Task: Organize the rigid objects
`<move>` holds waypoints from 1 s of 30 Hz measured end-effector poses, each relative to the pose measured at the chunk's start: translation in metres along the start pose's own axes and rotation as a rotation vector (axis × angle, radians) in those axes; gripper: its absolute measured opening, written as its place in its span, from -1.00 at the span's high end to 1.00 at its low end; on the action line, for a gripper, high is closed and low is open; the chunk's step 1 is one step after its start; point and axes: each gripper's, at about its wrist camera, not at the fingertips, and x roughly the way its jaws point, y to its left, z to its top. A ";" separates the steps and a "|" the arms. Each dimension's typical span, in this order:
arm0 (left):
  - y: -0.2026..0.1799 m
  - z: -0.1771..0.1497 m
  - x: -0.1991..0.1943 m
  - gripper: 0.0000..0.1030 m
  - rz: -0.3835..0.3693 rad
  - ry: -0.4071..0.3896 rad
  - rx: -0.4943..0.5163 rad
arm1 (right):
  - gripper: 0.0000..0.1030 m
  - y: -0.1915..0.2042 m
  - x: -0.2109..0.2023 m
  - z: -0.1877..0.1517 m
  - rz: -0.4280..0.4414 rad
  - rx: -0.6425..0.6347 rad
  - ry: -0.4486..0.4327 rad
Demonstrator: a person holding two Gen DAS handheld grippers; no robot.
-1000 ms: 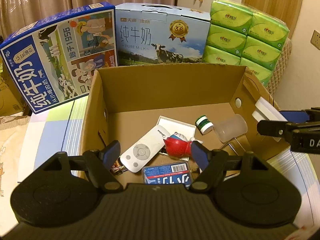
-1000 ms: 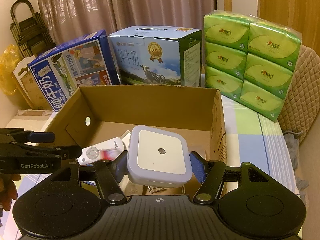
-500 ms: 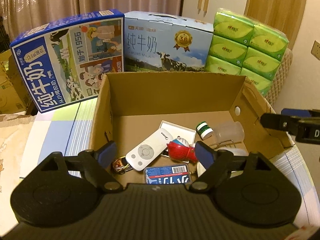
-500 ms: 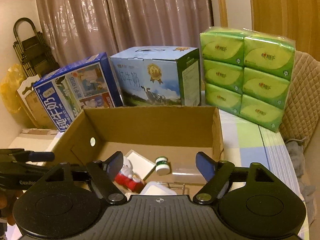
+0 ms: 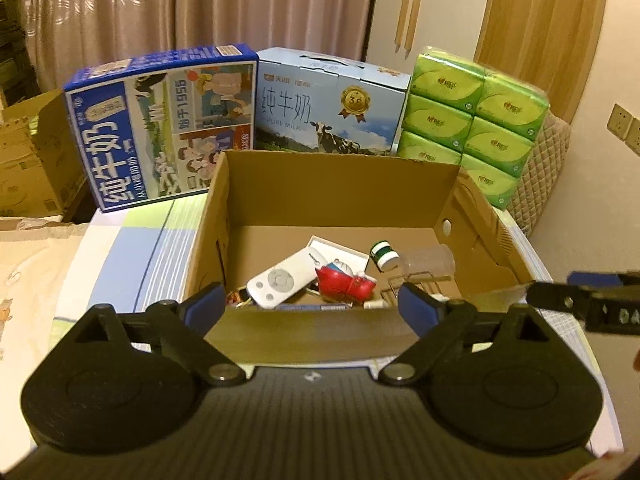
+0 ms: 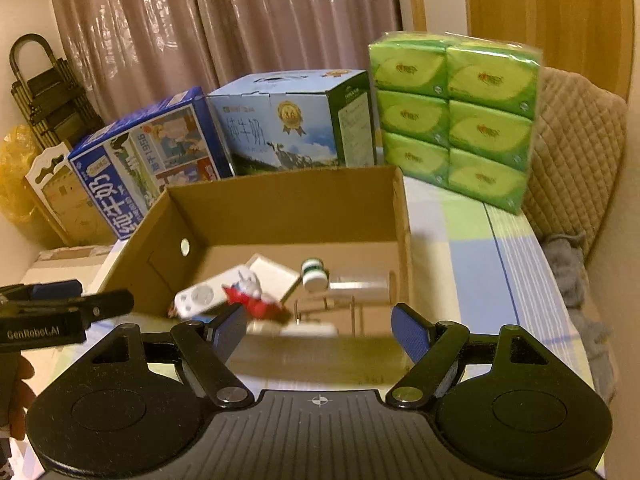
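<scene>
An open cardboard box (image 5: 340, 184) (image 6: 288, 200) stands on the table. In it lie a white remote (image 5: 284, 278) (image 6: 202, 295), a red and white toy figure (image 5: 344, 280) (image 6: 250, 294), a small green and white jar (image 5: 384, 255) (image 6: 315, 275), a clear plastic cup (image 5: 428, 264), a flat white box (image 5: 340, 250) and a wire rack (image 6: 340, 306). My left gripper (image 5: 312, 306) is open and empty, just in front of the box's near wall. My right gripper (image 6: 320, 330) is open and empty, at the box's near right corner.
Behind the box stand a dark blue milk carton (image 5: 160, 124), a light blue milk carton (image 5: 328, 108) and a pack of green tissues (image 5: 476, 116). A quilted chair (image 6: 572, 148) is at the right. More cardboard boxes (image 5: 28, 156) sit at the far left.
My right gripper opened and let go of the square white device, which now lies in the box. Both grippers have pulled back and up from the box.
</scene>
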 end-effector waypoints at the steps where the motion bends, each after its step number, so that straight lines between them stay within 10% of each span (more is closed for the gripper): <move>1: -0.001 -0.004 -0.007 -0.80 0.003 -0.008 -0.011 | -0.49 0.000 -0.010 -0.007 0.000 0.010 -0.004; 30: -0.025 -0.117 -0.177 -0.84 0.071 -0.015 -0.055 | -0.49 0.034 -0.168 -0.127 -0.030 -0.016 -0.044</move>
